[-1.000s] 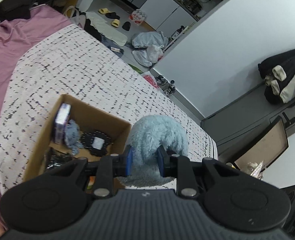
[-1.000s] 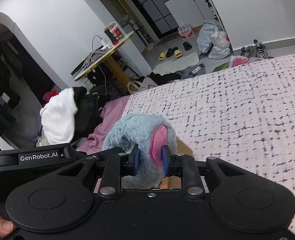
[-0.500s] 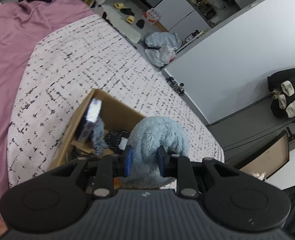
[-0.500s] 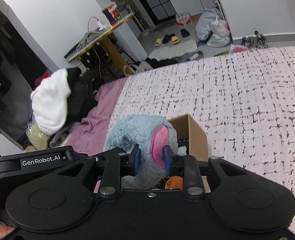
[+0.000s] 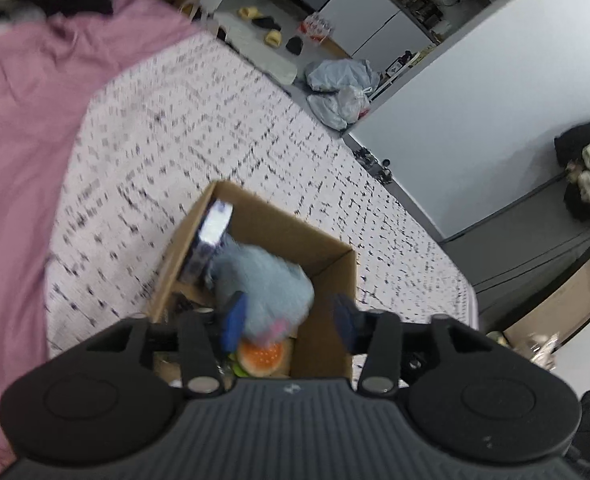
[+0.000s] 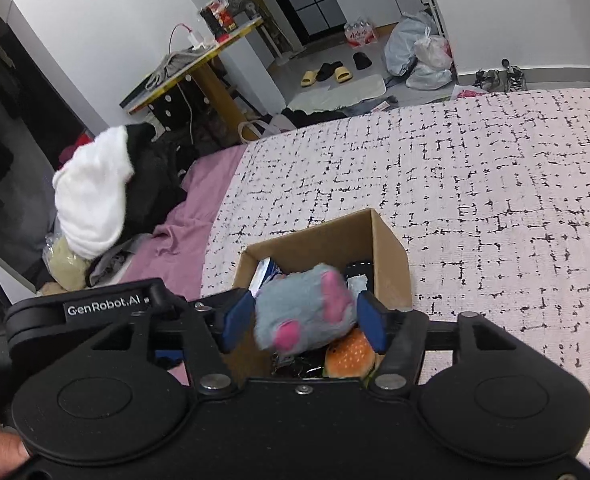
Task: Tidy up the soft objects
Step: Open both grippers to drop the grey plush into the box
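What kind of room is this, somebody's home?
Most likely a lived-in bedroom or studio flat: a bed with a speckled bedspread, slippers on the floor beyond it, and a heap of clothes piled at the bedside.

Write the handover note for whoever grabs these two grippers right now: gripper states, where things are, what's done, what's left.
Left gripper: open, jaws have just been opening, nothing clamped.
Right gripper: open, jaws have just been opening; the blue plush toy sits between the pads, no longer pinched.
Plush toy is over the open cardboard box on the patterned bedspread, dropping onto the burger toy and other contents.
Done: toy released into the box.
Left: pull both grippers back; look for further soft items. None visible on the bedspread.
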### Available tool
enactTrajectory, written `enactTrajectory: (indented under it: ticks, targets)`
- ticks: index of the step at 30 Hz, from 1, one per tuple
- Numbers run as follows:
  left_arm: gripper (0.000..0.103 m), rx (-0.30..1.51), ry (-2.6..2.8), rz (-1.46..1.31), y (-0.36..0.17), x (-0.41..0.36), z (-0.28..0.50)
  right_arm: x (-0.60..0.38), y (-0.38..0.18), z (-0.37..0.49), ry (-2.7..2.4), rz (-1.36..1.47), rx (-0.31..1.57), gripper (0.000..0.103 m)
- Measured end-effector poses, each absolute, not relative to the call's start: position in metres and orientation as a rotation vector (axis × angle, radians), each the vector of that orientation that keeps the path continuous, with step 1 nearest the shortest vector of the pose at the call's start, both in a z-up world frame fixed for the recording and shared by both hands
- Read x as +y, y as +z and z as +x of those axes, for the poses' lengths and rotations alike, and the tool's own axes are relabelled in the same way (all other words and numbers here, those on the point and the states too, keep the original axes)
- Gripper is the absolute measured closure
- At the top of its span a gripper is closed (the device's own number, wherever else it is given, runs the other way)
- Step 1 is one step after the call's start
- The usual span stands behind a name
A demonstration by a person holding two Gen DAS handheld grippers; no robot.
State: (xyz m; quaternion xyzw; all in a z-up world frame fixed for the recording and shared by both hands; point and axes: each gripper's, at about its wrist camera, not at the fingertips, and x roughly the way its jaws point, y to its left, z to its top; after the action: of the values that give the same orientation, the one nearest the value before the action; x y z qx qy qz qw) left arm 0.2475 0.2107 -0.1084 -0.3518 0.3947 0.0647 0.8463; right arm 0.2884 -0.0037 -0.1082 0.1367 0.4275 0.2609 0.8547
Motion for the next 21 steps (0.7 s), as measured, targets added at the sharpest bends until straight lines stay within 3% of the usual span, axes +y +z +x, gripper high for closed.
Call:
enactTrajectory:
  ticks: [4, 9, 18, 21]
  targets:
    - [0.034, 0.828, 0.138, -0.689, -0.093, 0.200, 0.241, -0.018, -0.099, 0.279, 0.529, 0.292, 0.875, 0.023]
    - [0.022, 0.825, 0.145, -0.615, -0.077, 0.185, 0.230, -0.037, -0.089, 0.267, 0.513, 0.314, 0.857, 0.017]
    - [0.014, 0.810, 0.180, -0.515, -0.060, 0.163, 0.189, -0.074, -0.073, 0.239, 0.465, 0.303, 0.811, 0.000]
    - [0.012, 0.796, 0.179, -0.503, -0.050, 0.157, 0.175, -0.086, -0.067, 0.229, 0.452, 0.302, 0.795, 0.000]
